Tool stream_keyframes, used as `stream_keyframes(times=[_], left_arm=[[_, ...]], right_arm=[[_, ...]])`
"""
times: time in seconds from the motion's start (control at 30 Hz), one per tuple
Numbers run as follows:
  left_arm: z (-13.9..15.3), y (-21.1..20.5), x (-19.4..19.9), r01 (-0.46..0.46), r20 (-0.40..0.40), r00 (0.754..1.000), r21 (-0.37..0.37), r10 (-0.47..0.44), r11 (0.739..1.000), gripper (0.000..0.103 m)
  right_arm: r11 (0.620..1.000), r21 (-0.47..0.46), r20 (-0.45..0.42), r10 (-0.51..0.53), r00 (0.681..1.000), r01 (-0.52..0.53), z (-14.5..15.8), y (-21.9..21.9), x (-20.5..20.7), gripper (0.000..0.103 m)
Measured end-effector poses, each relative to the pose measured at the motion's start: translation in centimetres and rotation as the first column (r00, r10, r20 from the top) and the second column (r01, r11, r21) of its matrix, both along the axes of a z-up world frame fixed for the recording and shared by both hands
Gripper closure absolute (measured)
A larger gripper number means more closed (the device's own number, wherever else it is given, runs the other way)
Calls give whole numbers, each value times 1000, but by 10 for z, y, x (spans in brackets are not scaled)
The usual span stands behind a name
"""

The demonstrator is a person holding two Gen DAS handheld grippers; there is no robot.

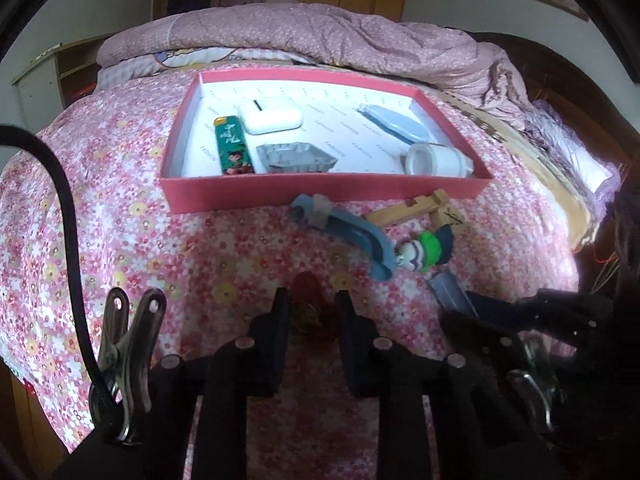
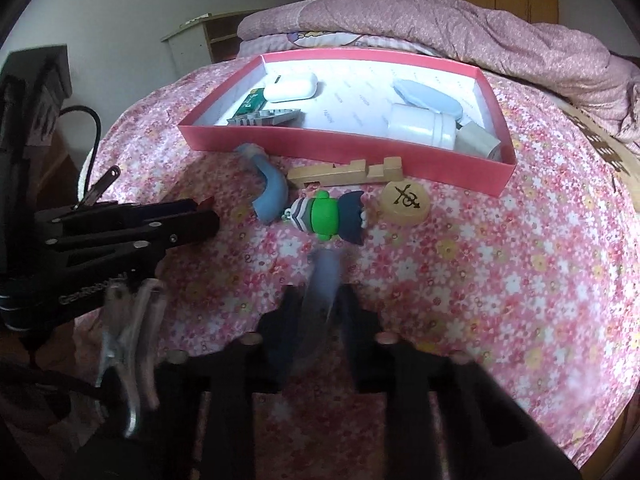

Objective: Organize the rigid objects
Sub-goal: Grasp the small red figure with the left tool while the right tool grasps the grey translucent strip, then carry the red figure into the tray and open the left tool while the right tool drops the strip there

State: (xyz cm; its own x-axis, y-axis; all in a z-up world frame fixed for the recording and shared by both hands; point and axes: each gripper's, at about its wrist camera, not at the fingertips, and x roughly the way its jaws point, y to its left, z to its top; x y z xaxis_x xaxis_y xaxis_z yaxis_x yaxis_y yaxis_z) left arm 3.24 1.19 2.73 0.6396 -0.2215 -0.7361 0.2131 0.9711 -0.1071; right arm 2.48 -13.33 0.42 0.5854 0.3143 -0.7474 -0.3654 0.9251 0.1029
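- Both grippers pinch: left gripper on small red trinket, right gripper on blue-grey plastic stick.
- Stick's long axis points far, toward shallow pink cardboard box straight ahead.

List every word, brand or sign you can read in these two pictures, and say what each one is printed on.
"FASHION": repeated in small grey print across the white floor of the red box.
"GenRobot": partly blurred, on the side of the left tongs, seen from the right wrist camera.
Black drawn symbol, not letters: on the round wooden piece.
Yellow characters on the green lighter: too blurred to read.
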Motion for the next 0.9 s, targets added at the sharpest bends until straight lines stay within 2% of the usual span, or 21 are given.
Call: stream_keyframes(times=[0.37,0.9], left_arm=[[19,5,-3,-4,38,999,-26,5,1000,80],[32,20,1,-53,67,996,-28,54,998,80]], right_arm=[[997,82,20,0,1000,-1,9,-13,-7,85],[993,119,35,-28,999,24,18,-28,-4,85]])
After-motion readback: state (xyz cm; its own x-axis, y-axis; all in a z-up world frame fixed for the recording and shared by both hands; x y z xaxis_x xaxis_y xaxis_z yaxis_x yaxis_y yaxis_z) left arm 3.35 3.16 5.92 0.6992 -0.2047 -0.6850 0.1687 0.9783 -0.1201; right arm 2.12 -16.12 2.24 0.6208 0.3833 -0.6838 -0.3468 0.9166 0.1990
